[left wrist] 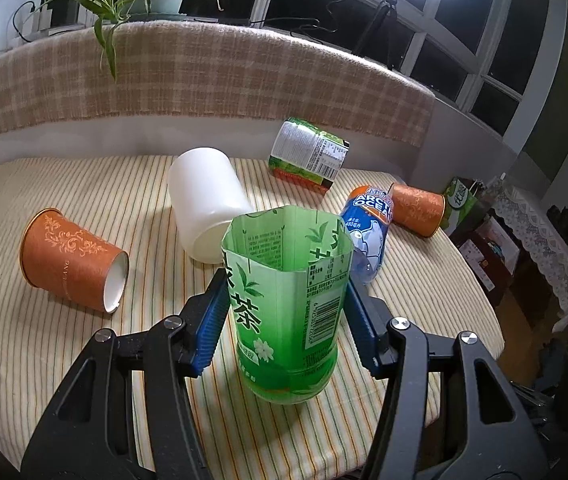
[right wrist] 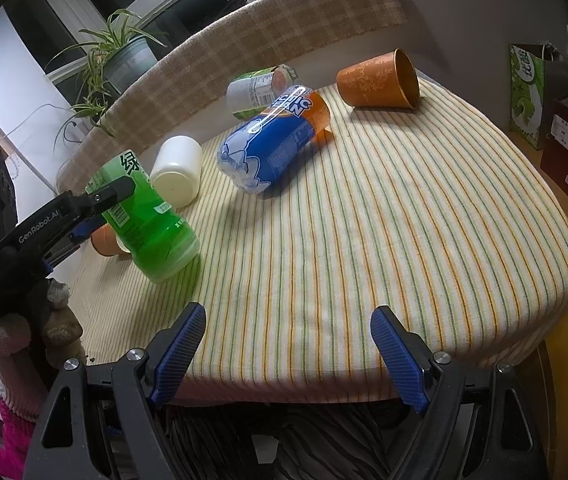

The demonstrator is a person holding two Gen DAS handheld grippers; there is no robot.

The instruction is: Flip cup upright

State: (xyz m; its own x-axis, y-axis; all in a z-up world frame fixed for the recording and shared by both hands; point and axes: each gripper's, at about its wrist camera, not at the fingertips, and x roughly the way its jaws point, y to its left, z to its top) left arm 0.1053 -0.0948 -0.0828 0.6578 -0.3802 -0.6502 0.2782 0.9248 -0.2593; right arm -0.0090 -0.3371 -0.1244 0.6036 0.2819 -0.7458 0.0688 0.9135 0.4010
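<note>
A green tea-bottle cup (left wrist: pixel 284 304) stands mouth up on the striped tablecloth (left wrist: pixel 43 360). My left gripper (left wrist: pixel 286 284) is shut on it, one blue pad pressed to each side of its wall. In the right wrist view the same green cup (right wrist: pixel 147 224) sits at the left with the left gripper (right wrist: pixel 111 196) on it and its base on the cloth. My right gripper (right wrist: pixel 288 320) is open over the table's near edge, holding nothing.
Lying on their sides are an orange paper cup (left wrist: pixel 71 260), a white cup (left wrist: pixel 207 208), a blue bottle cup (right wrist: pixel 271 140), a second orange cup (right wrist: pixel 380 80) and a green-and-white label cup (left wrist: pixel 308 154). A plaid-covered ledge (left wrist: pixel 203 76) runs behind. Boxes and bags (right wrist: pixel 524 92) stand to the right.
</note>
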